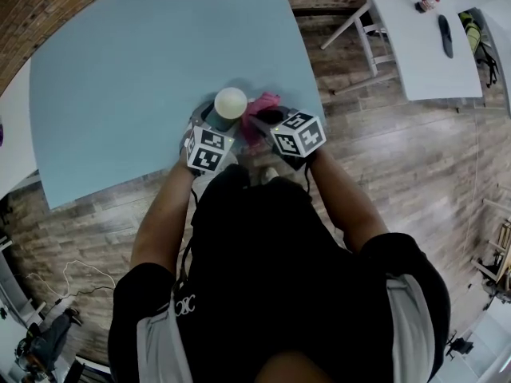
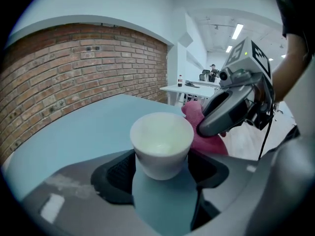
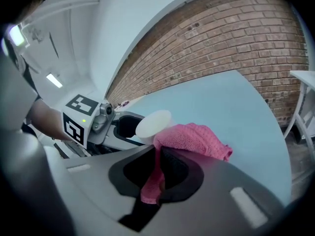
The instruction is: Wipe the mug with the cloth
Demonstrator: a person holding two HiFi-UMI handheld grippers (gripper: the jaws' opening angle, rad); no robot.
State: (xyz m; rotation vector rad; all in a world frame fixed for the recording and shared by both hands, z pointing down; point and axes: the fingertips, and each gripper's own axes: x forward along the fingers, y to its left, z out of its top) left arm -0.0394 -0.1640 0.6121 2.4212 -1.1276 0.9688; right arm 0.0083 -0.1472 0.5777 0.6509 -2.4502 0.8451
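A white mug (image 2: 162, 144) stands upright between the jaws of my left gripper (image 2: 161, 168), which is shut on it just above the blue table (image 1: 152, 62). In the head view the mug (image 1: 231, 102) sits near the table's front edge, beside the left gripper (image 1: 214, 128). My right gripper (image 3: 160, 178) is shut on a pink cloth (image 3: 192, 140), which is pressed against the side of the mug (image 3: 153, 125). From the left gripper view, the cloth (image 2: 203, 132) shows behind the mug, under the right gripper (image 2: 234, 107). The cloth (image 1: 259, 118) lies between both grippers, next to the right gripper (image 1: 267, 126).
A red brick wall (image 2: 64, 77) runs along the far side of the table. A white table (image 1: 423, 38) with a small bottle and a dark object stands to the right on the wooden floor (image 1: 415, 174). The person's dark-clothed body (image 1: 279, 278) fills the lower part of the head view.
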